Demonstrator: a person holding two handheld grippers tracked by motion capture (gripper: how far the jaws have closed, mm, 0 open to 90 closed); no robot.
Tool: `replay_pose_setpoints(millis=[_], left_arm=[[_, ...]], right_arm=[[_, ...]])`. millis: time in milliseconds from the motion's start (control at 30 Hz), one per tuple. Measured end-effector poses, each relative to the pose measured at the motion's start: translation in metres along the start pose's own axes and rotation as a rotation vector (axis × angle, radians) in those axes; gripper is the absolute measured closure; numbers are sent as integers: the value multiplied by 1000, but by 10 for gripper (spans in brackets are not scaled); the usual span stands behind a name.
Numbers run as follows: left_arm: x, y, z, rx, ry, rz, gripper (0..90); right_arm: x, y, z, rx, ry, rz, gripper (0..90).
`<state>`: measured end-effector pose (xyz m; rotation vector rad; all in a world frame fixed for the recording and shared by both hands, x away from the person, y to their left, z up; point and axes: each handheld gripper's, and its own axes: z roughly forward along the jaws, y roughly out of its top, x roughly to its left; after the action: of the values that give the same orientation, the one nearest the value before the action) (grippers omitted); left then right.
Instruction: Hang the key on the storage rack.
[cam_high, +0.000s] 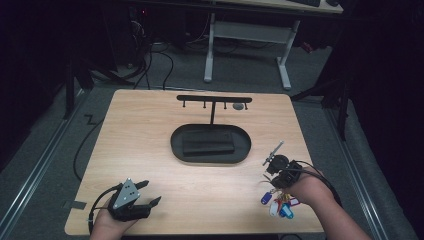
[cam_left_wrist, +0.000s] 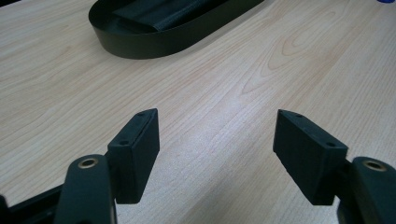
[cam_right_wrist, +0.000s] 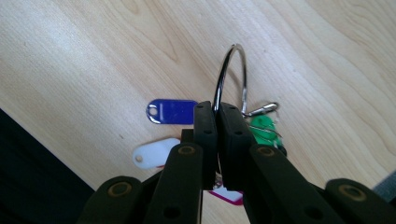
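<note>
A bunch of keys with coloured tags (cam_high: 279, 204) hangs on a metal ring (cam_right_wrist: 235, 45) over the table's front right corner. My right gripper (cam_right_wrist: 217, 108) is shut on the ring's lower part, and the ring stands up past the pads. Blue (cam_right_wrist: 172, 112), white (cam_right_wrist: 154, 155) and green (cam_right_wrist: 262, 127) tags dangle below the jaws, above the wood. In the high view the right gripper (cam_high: 282, 180) points down from the person's hand. My left gripper (cam_high: 150, 193) rests at the front left, open, with bare wood between its fingers (cam_left_wrist: 135, 144).
A black oval tray (cam_high: 175, 145) holding a dark flat block (cam_high: 208, 142) lies mid-table; its rim (cam_left_wrist: 140, 46) is ahead of the left gripper. Behind it stands a black T-shaped rack with hooks (cam_high: 214, 98). The table's front edge is close to both hands.
</note>
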<state>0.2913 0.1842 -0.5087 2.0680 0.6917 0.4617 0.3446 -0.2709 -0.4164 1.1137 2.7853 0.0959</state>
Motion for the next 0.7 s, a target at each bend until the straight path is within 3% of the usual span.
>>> replay_pose_setpoints(millis=[433,700], left_arm=[[0,-1,-2,4,3,3,323],[-1,-1,-1,11,0,13,323]], right_arm=[[-4,-4,-38,-12,-25,0,874],[-5,1,-62,-29,-5,2,875]])
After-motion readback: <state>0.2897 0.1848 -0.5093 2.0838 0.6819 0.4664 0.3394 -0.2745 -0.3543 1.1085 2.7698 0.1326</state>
